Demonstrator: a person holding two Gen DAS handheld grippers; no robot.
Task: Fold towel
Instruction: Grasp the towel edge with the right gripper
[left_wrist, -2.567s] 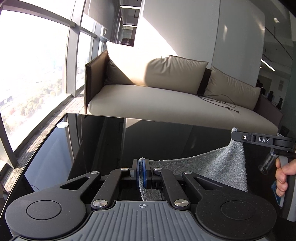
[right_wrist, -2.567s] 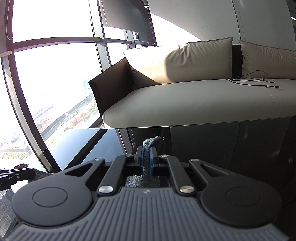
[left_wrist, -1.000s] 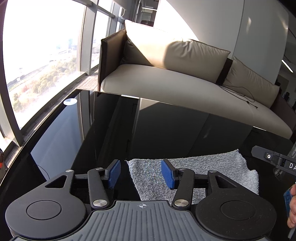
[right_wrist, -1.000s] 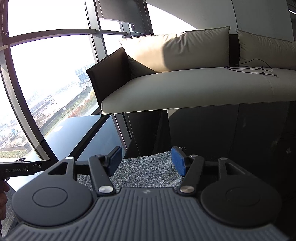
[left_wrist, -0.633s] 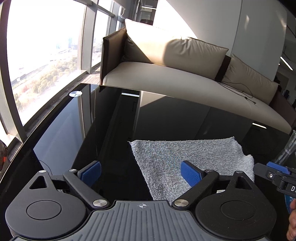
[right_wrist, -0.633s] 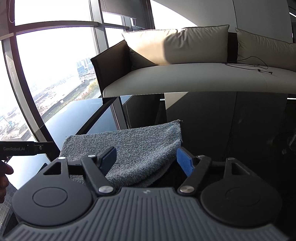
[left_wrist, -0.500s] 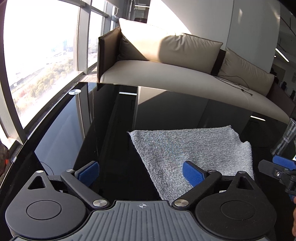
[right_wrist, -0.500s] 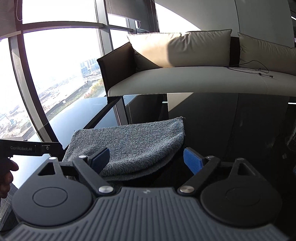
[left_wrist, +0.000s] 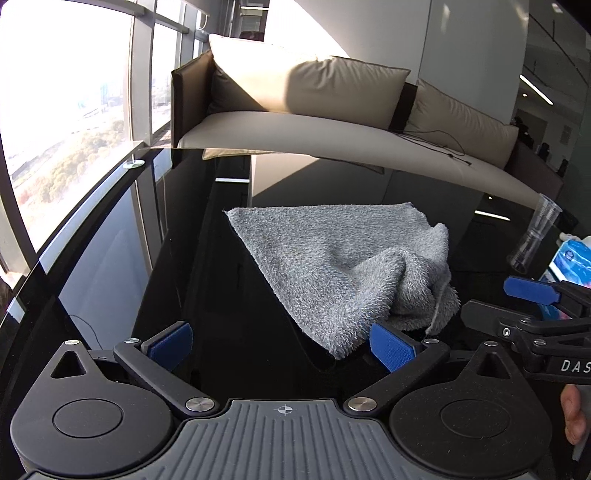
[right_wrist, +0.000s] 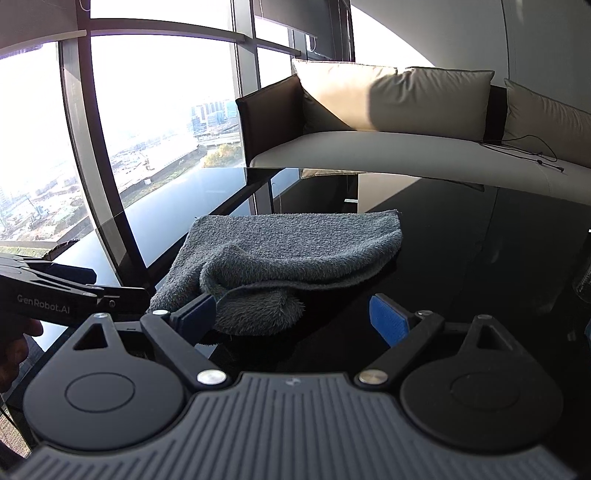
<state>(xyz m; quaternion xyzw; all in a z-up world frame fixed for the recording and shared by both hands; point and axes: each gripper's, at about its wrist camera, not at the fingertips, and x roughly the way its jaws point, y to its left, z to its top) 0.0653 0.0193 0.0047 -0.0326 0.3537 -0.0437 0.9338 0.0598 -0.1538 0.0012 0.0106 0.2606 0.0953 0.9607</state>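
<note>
A grey towel (left_wrist: 332, 266) lies folded on the glossy black table (left_wrist: 229, 288), its right side bunched into a rumpled hump. My left gripper (left_wrist: 280, 345) is open wide just short of the towel's near corner, and its blue pads (left_wrist: 391, 349) hold nothing. In the right wrist view the towel (right_wrist: 295, 236) lies straight ahead, its loose near fold in front of my right gripper (right_wrist: 293, 315), which is open and empty. Each gripper shows in the other's view: the right gripper (left_wrist: 487, 299) at the towel's right, the left gripper (right_wrist: 118, 284) at its left.
A clear plastic cup (left_wrist: 535, 236) and a blue-and-white packet (left_wrist: 570, 258) stand at the table's right side. A beige sofa (left_wrist: 332, 140) runs behind the table, and tall windows (left_wrist: 74, 110) line the left. A person's hand (left_wrist: 572, 417) holds the right gripper's handle.
Both grippers let go of the towel, opened wide and drew back toward the near edge. The towel now lies folded on the table, and its near right part has slumped into a hump.
</note>
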